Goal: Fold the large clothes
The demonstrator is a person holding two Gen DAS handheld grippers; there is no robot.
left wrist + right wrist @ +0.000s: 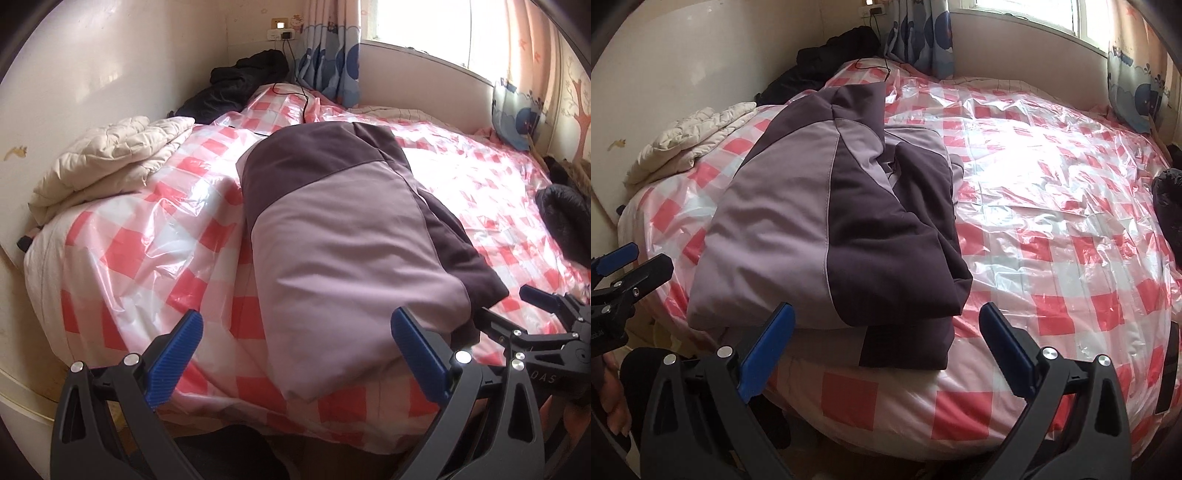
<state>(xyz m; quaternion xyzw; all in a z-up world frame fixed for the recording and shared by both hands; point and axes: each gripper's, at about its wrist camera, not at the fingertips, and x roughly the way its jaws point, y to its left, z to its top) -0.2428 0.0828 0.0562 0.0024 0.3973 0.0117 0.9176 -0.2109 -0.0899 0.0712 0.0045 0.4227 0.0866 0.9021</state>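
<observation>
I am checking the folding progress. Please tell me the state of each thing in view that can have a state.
Purple jacket: folded lengthwise, lying on the bed.
Cream quilted garment: folded, near the wall.
Left gripper: open, empty.
Right gripper: open, empty.
Plastic checked sheet: spread, wrinkled.
Curtain: drawn aside.

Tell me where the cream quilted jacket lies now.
The cream quilted jacket lies on the bed's left edge against the wall, left of the purple jacket and in front of the black clothes.

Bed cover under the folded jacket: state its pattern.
The bed cover is a red-and-white check with a glossy, plastic-looking surface, shown best in the right wrist view.
</observation>
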